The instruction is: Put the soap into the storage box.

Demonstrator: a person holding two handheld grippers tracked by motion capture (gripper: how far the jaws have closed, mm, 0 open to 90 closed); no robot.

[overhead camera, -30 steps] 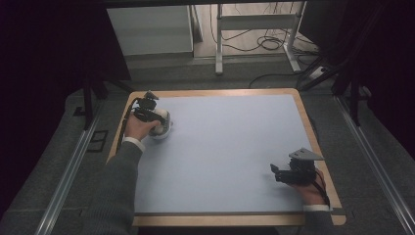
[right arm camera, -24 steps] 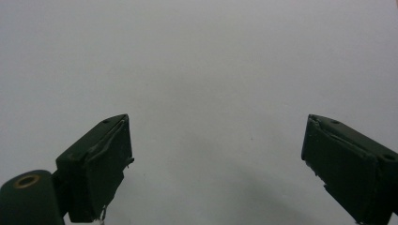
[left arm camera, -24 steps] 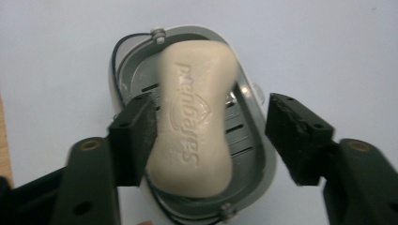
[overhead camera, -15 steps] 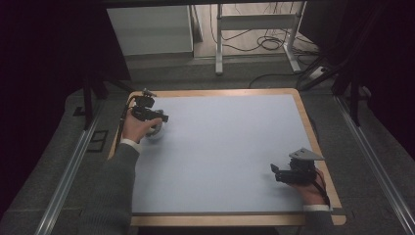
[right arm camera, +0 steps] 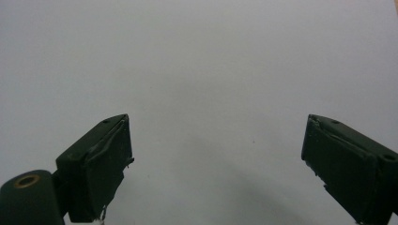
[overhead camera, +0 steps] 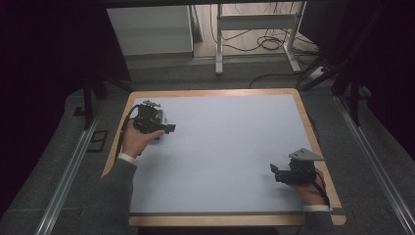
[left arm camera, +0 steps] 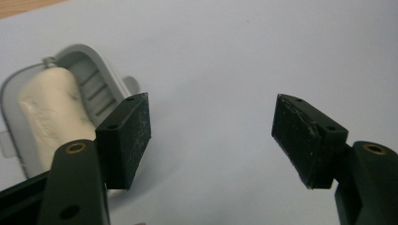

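1. We find the left gripper (overhead camera: 157, 128) at the far left of the desk (overhead camera: 230, 147), held in the person's left hand (overhead camera: 137, 141).
2. Its fingers (left arm camera: 124, 140) are released and have just been opening; in the left gripper view nothing lies between them.
3. We note a grey tray (left arm camera: 94, 84) holding a pale, dough-like lump (left arm camera: 51, 112). It rests on the desk at the far left, just beside one finger of the left gripper and outside the gap.
4. We find the right gripper (overhead camera: 276, 174) at the near right of the desk, well apart from the tray.
5. Its fingers (right arm camera: 98, 164) are released, with bare desk surface between them.
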